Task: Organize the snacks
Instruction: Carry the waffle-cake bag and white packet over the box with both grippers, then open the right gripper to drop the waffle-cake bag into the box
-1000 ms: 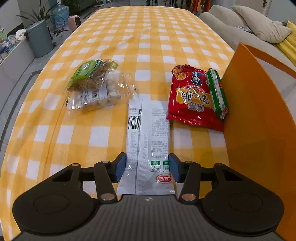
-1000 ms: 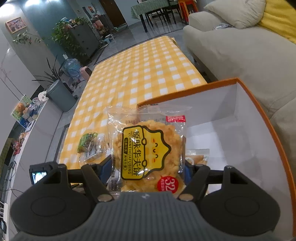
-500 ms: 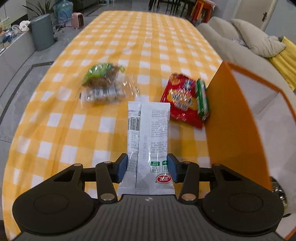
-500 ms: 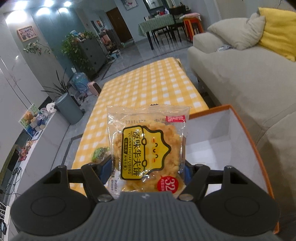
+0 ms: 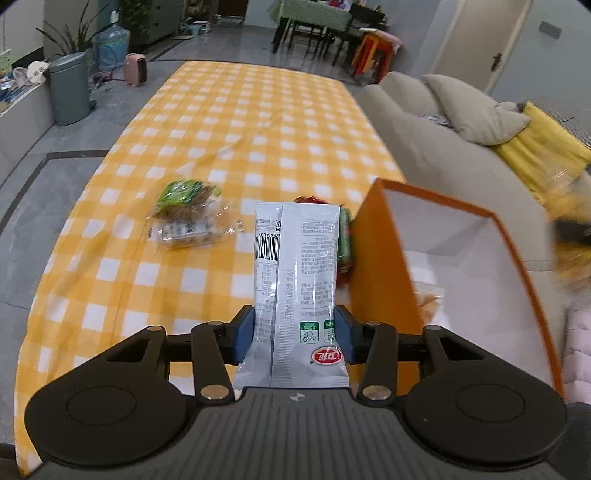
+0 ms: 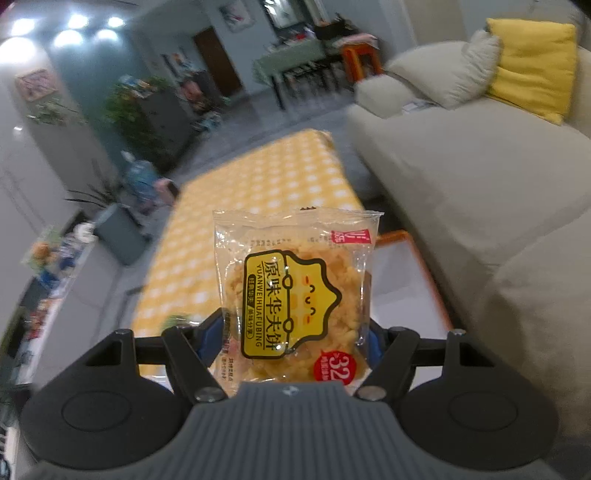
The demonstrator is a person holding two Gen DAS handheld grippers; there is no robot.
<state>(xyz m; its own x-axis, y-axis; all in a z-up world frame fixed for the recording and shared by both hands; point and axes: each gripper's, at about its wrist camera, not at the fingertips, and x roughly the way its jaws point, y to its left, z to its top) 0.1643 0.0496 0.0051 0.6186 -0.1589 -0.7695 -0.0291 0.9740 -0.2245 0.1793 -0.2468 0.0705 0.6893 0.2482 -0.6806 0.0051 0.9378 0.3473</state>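
My left gripper (image 5: 293,334) is shut on a white snack packet (image 5: 297,280), which stands up between the blue pads, lifted off the yellow checked tablecloth (image 5: 240,122). Just right of it stands the orange box (image 5: 384,266) with a white inside, open at the top. On the cloth lie a green and clear snack bag (image 5: 186,214) and, mostly hidden behind the white packet, a red bag with a green stick (image 5: 345,236). My right gripper (image 6: 295,339) is shut on a clear waffle-cookie packet with a yellow label (image 6: 291,295), held above the box (image 6: 410,291).
A grey sofa (image 5: 436,147) with grey and yellow cushions runs along the right of the table. A grey bin (image 5: 68,88), a water jug and plants stand on the floor at the far left. A dining table with chairs (image 5: 314,26) is far behind.
Both grippers have risen with their packets. The white packet has left the cloth, the table looks farther below, and the right view has tilted up so less of the box shows.
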